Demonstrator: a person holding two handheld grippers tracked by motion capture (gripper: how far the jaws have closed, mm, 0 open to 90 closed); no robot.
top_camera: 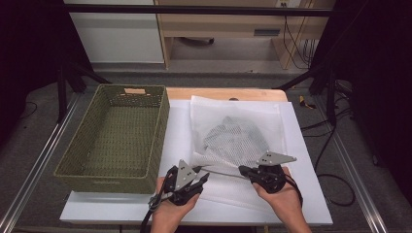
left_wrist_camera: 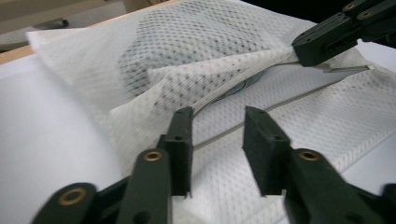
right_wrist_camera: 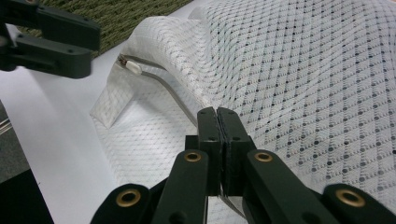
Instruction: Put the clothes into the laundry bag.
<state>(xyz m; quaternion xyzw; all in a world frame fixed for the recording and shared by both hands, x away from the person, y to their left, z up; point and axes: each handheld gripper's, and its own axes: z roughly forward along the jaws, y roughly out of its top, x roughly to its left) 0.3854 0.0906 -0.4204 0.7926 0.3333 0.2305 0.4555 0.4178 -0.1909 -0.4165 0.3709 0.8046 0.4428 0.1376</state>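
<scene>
A white mesh laundry bag [top_camera: 228, 121] lies on the white table cover with a dark garment [top_camera: 238, 138] inside. Its zipper [left_wrist_camera: 280, 105] runs along the near edge, and the zipper pull [right_wrist_camera: 133, 66] sits at the left end. My right gripper [right_wrist_camera: 217, 112] is shut on the bag's upper edge beside the zipper, lifting that fabric [left_wrist_camera: 196, 46] a little. In the high view it [top_camera: 241, 170] is at the bag's near edge. My left gripper [left_wrist_camera: 218, 116] stands open just short of the zipper, with nothing between its pads. It [top_camera: 205, 177] hovers near the bag's left corner.
A deep green woven basket [top_camera: 104, 180] stands at the left, next to the bag. The white cover [top_camera: 272, 213] reaches the near table edge; bare wood [top_camera: 218, 93] shows at the far edge. Dark stands and cables flank the table.
</scene>
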